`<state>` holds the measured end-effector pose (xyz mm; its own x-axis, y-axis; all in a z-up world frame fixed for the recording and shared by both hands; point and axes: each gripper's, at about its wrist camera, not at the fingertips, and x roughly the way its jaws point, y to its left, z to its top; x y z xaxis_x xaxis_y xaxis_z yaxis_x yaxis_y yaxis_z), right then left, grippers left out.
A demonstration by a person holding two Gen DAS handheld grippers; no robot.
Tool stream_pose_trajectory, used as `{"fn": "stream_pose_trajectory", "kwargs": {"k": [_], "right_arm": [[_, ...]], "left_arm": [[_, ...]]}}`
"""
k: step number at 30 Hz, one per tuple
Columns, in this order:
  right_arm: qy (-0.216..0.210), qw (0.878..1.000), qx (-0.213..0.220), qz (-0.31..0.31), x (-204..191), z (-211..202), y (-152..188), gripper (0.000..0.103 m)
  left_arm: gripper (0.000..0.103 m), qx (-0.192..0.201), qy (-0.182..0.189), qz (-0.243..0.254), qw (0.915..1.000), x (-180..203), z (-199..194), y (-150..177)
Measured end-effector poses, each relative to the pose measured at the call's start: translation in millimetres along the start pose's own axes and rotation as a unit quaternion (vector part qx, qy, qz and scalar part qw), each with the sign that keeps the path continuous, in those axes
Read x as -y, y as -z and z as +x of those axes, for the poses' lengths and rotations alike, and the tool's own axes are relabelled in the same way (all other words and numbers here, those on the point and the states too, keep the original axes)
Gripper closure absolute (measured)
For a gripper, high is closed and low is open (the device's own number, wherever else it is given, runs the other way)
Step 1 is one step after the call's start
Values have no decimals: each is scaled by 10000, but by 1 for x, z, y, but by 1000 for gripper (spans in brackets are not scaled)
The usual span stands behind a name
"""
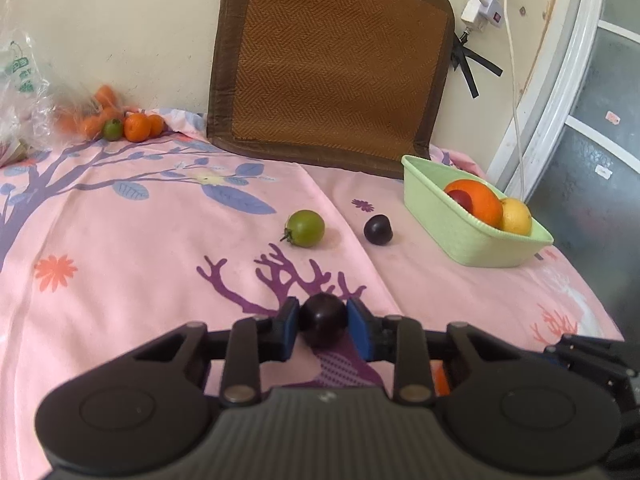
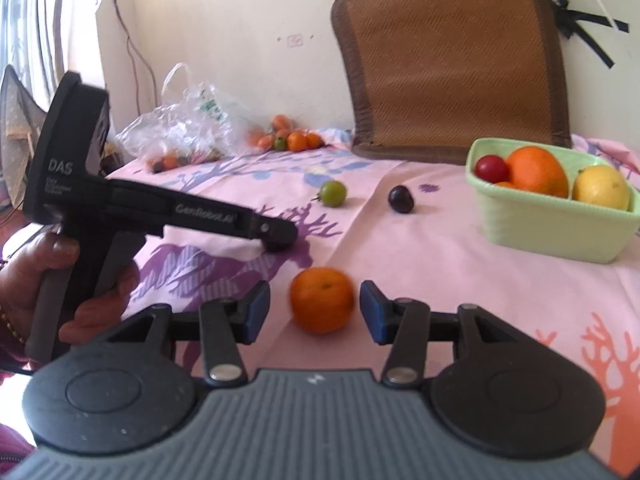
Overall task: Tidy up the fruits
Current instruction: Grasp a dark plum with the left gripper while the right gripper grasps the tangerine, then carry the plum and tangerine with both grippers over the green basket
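Left tool (image 1: 323,320) pinches a dark plum (image 1: 322,318) w/ pad edges, so it may squirt out, while right tool (image 2: 314,312), jaws apart, could nudge the loose orange (image 2: 322,299) rolling across the sheet (image 2: 440,280).

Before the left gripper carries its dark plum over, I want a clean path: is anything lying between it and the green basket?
The left gripper is shut on the dark plum. A second plum lies on the pink sheet just short of the green basket, roughly on the direct line. Carried above it, nothing visible blocks.
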<state>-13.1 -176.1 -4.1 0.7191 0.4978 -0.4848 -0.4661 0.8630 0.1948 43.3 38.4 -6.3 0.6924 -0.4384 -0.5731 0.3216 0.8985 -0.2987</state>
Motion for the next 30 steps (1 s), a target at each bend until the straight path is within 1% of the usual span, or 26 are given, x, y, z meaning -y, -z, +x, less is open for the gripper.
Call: {"fn": "stream_pose_trajectory", "kwargs": {"k": [2,3,4,6,8,12,15,18,21,24,28,30], "right_arm": [[81,9999,-92,-5,-1,4,1,51],[129,9998,-173,36,0,6,2,55],[181,9997,-160,63,2,7,3,62],[183,9997,-146,121,4,7,3,62],[298,9994,-72,145,4,5,3,63],[631,9975,267,163,12,-4,-1,63],[817,9962,247,154,22,-3,-4,63],[947,9948,326,165,33,-5,-10,63],[1151,9910,664,137,44,-15,-23,63],[1374,9856,976,121,59,-21,-36,63],[1594,9801,1175,128,80,-22,-48,63],[1703,9776,1228,124,93,-18,-54,63]], "left_arm": [[76,8,40,-21,10000,-1,-1,0],[76,11,74,-22,10000,-1,-1,0],[76,17,107,-22,9999,-1,-2,1],[76,36,142,-20,9999,-1,-3,2],[76,62,217,-40,9997,0,-5,2],[76,47,359,-16,9993,7,-6,3],[76,-27,508,-17,9987,13,-2,-2],[76,38,632,67,9980,21,0,-15],[76,151,781,120,9968,31,5,-38],[76,280,878,314,9952,49,12,-61],[76,406,975,517,9931,76,26,-90],[76,399,1028,518,9926,87,38,-103]]}}
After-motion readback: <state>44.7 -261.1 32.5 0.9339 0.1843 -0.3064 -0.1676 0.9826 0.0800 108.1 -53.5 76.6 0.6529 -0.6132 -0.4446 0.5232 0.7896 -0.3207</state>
